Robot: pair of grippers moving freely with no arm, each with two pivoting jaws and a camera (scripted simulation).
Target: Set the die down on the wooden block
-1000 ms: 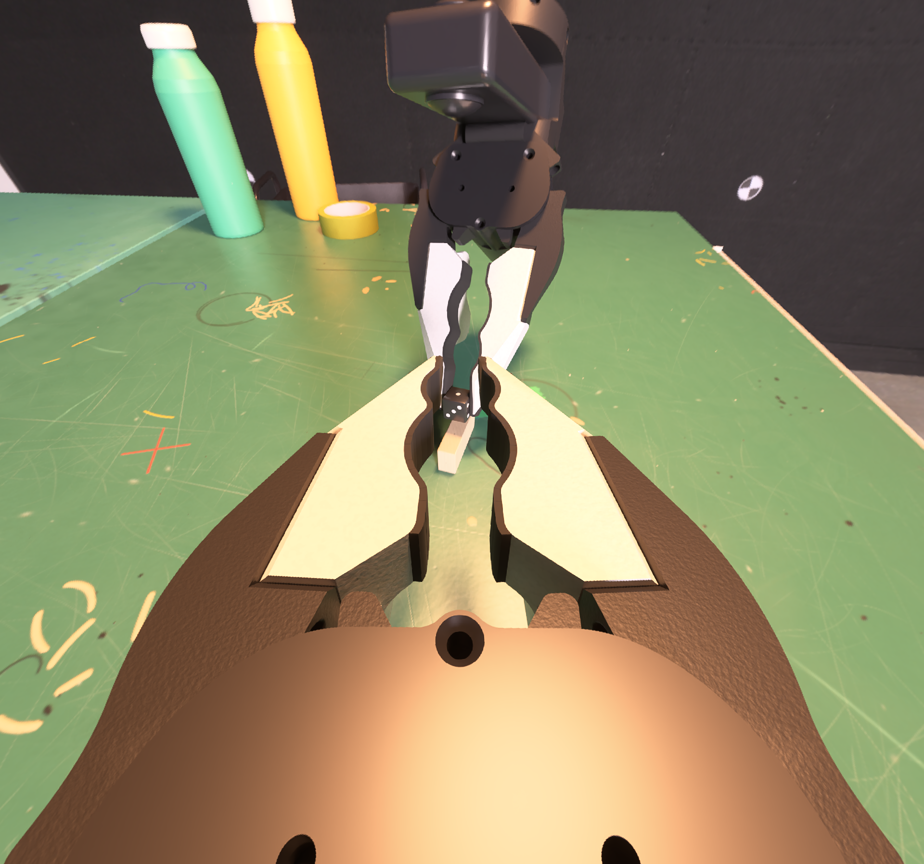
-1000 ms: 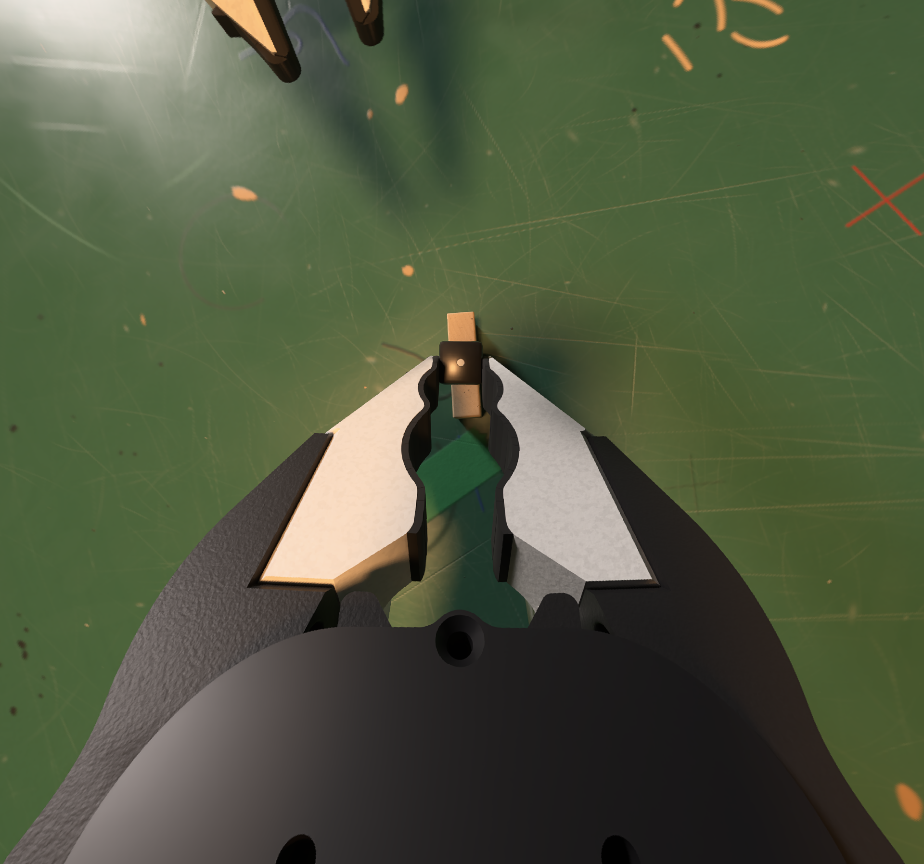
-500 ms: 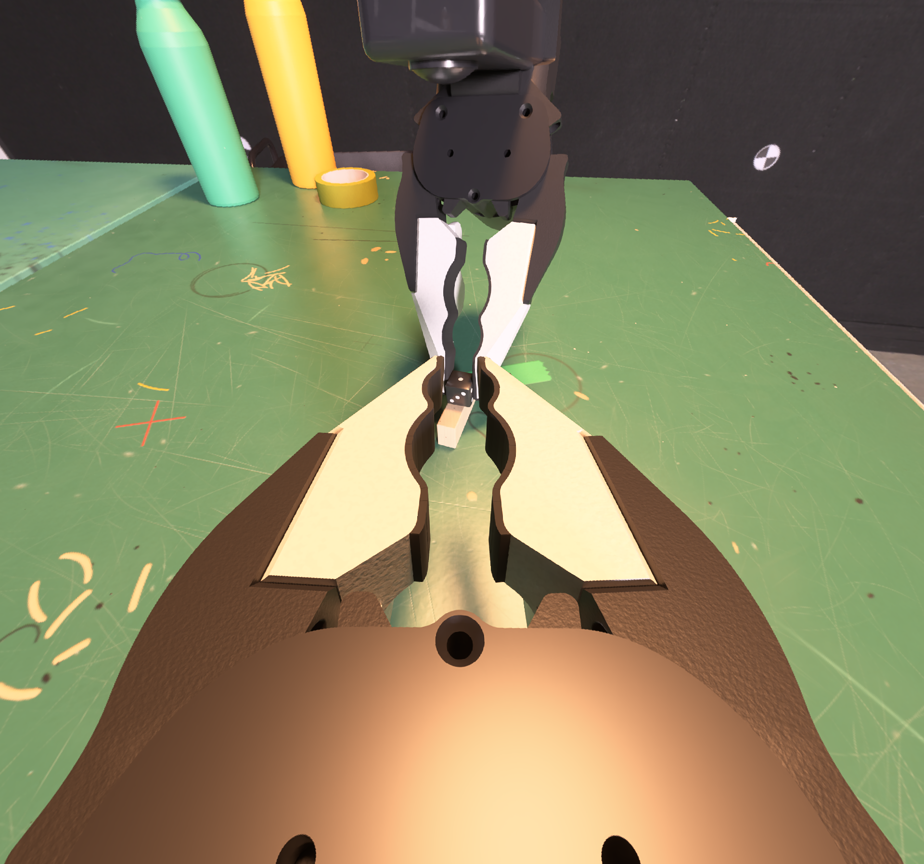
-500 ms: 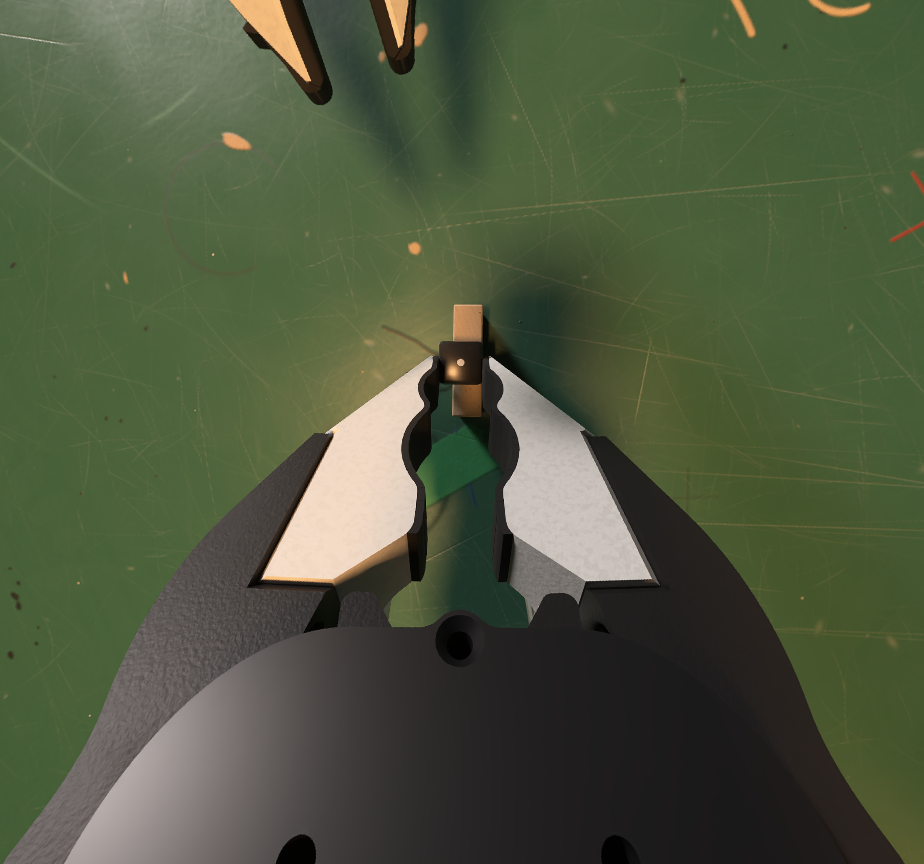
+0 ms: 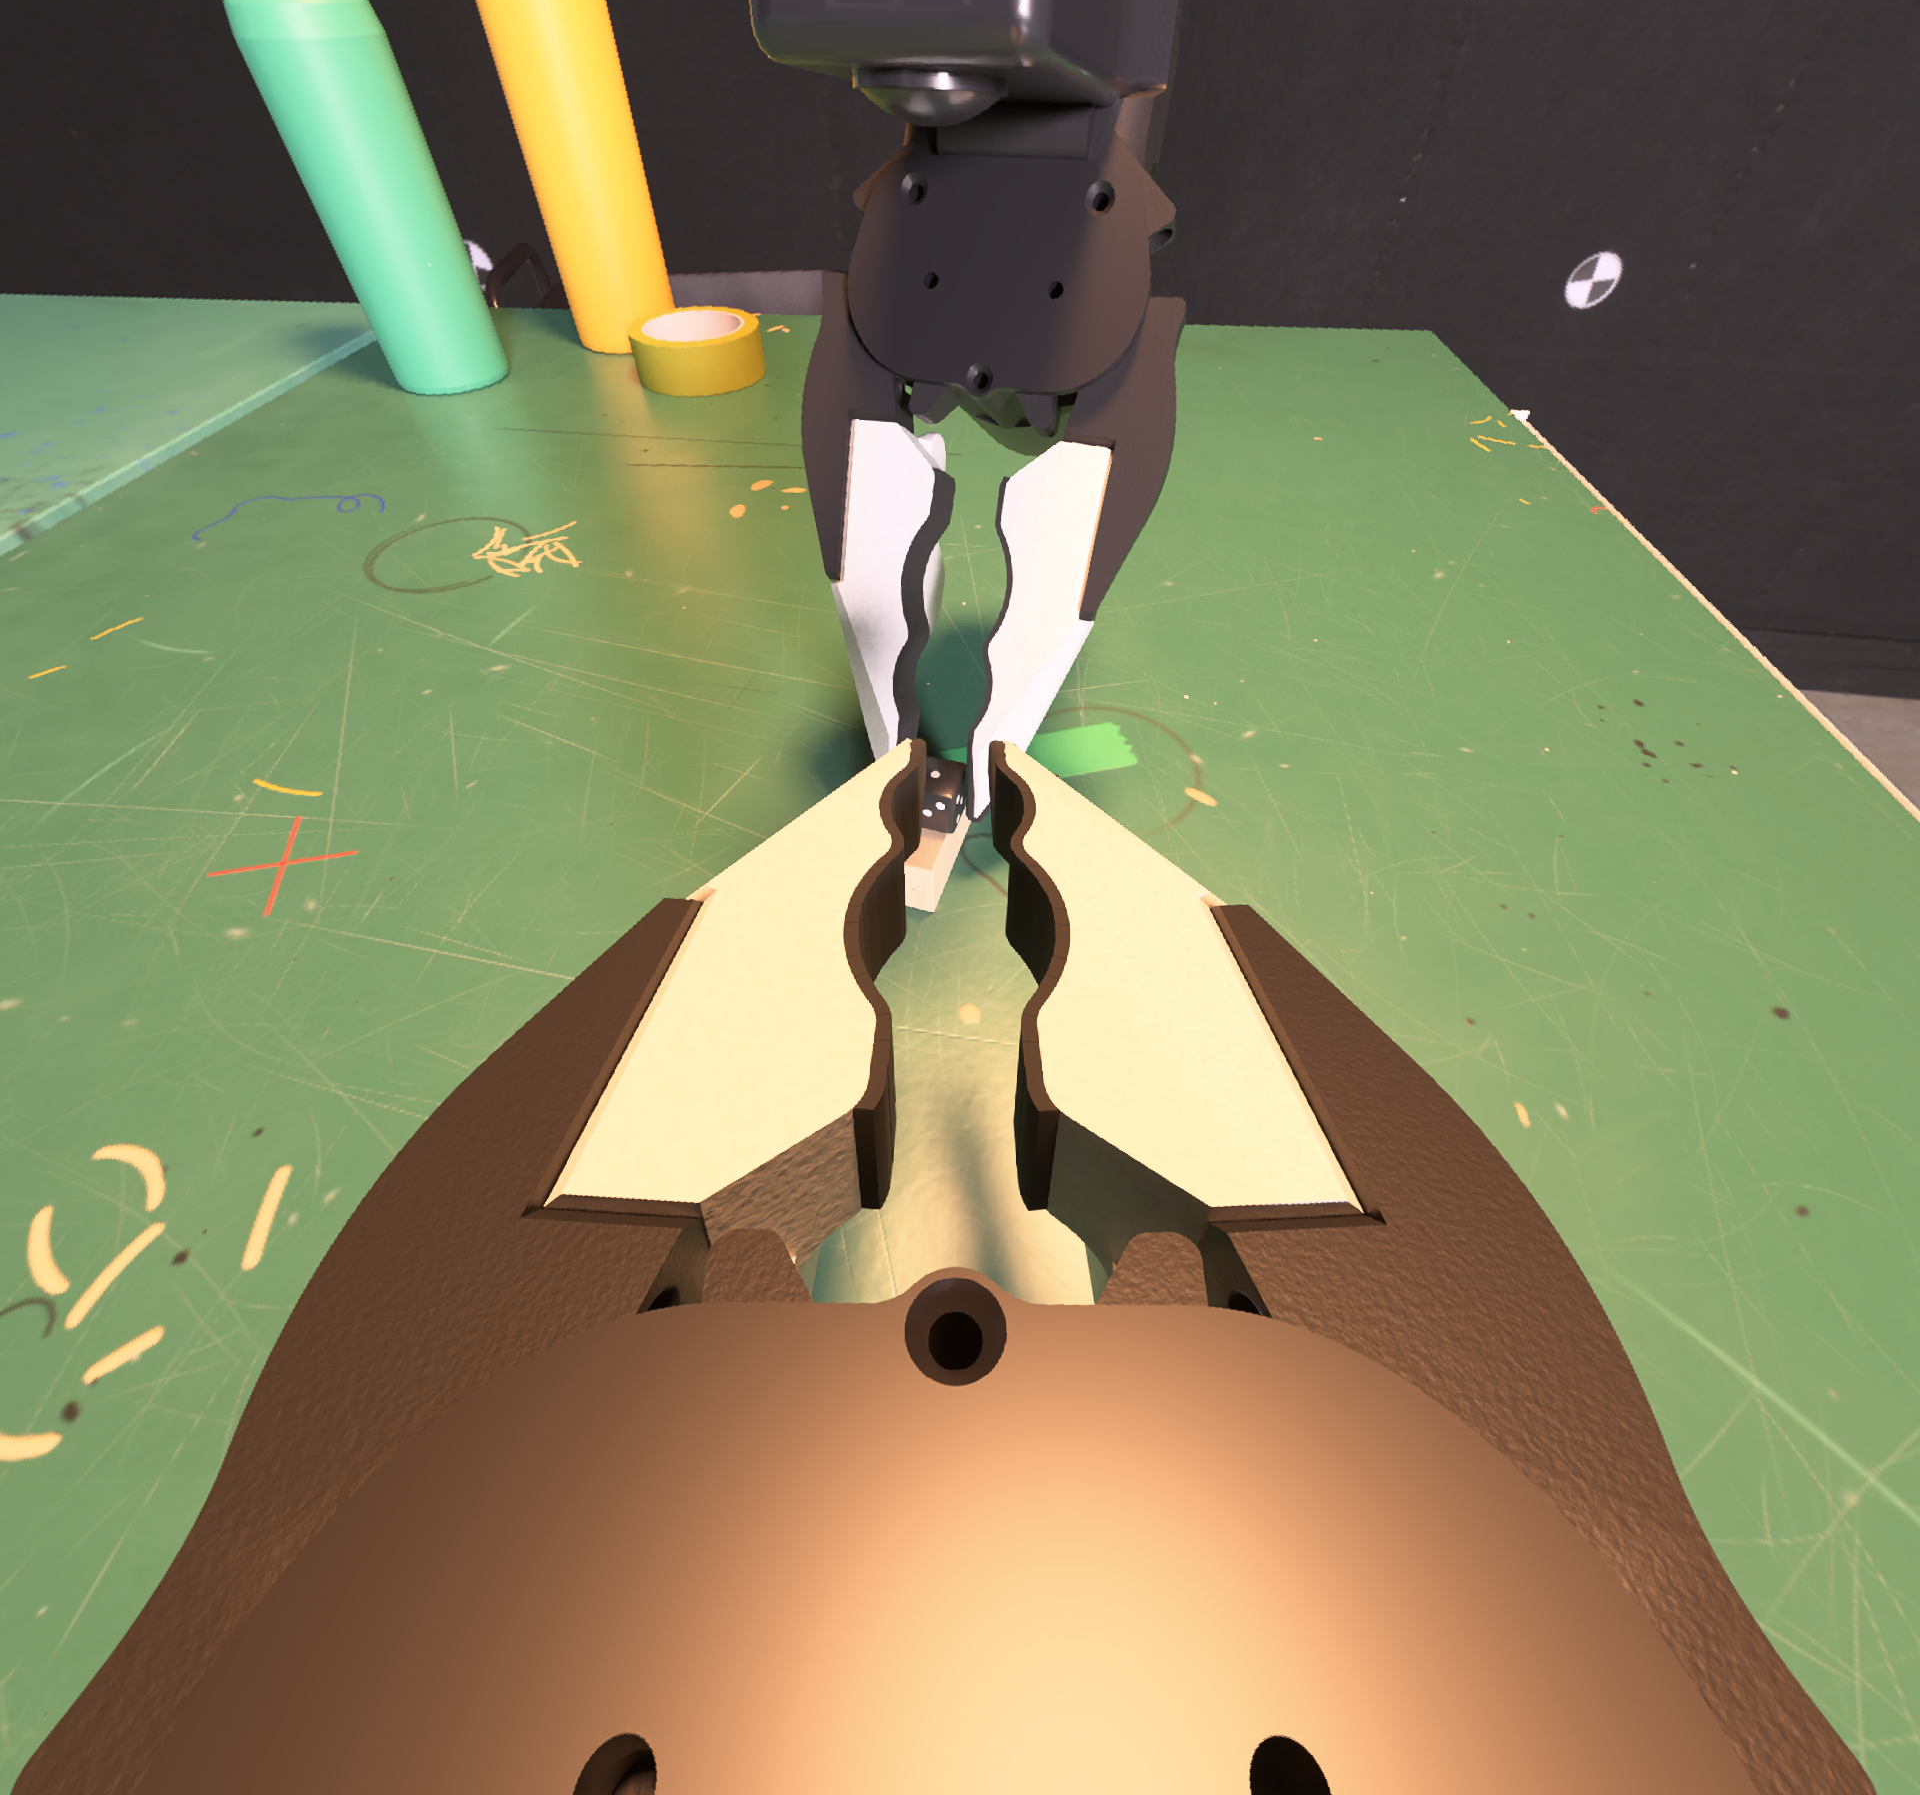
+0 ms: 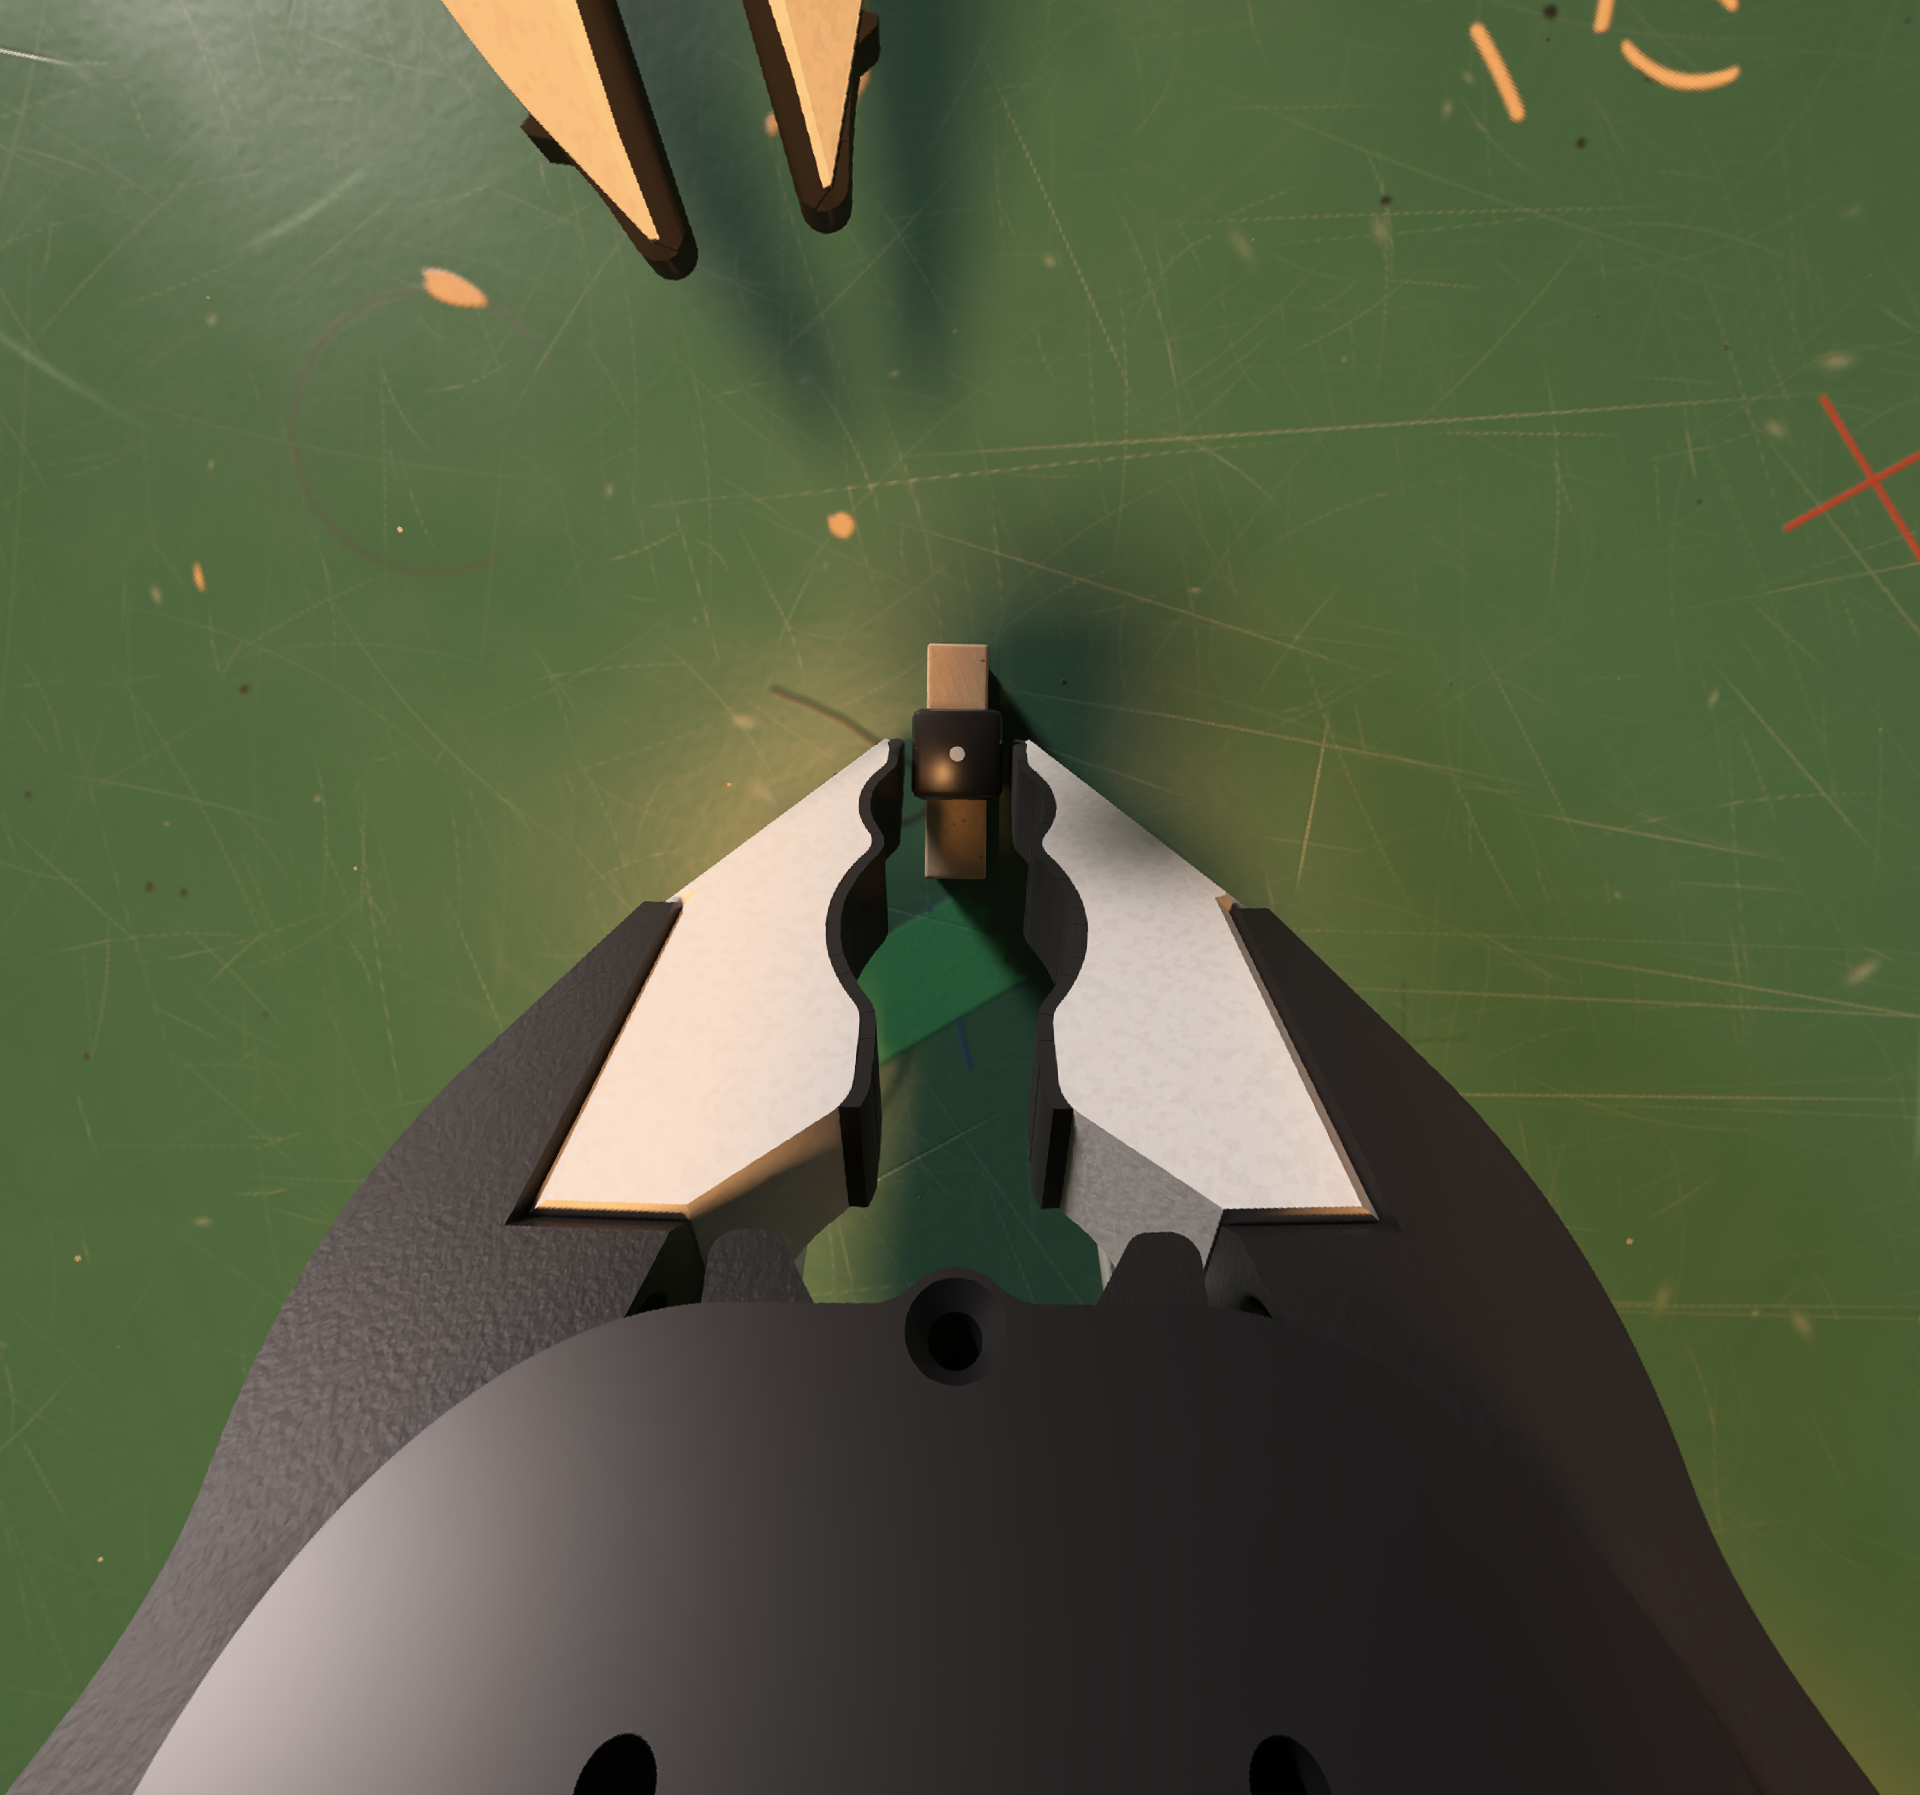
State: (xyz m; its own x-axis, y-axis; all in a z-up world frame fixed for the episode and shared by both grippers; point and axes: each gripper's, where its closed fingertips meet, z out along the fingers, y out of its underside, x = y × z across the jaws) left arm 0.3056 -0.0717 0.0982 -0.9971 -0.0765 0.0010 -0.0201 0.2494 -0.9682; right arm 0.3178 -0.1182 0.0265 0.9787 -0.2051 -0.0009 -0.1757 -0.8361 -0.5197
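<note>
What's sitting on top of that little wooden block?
A small black die sits across the wooden block, between the jaws of the right gripper. Both ends of the block show; the middle under the die is covered, so actual contact can't be confirmed.

Right gripper (image 6: 956, 758) has spread off die (image 6: 956, 756).

Scratched green table (image 5: 1455, 914), dark wall (image 5: 1558, 83), round black-and-white marker (image 5: 1593, 279)
</note>
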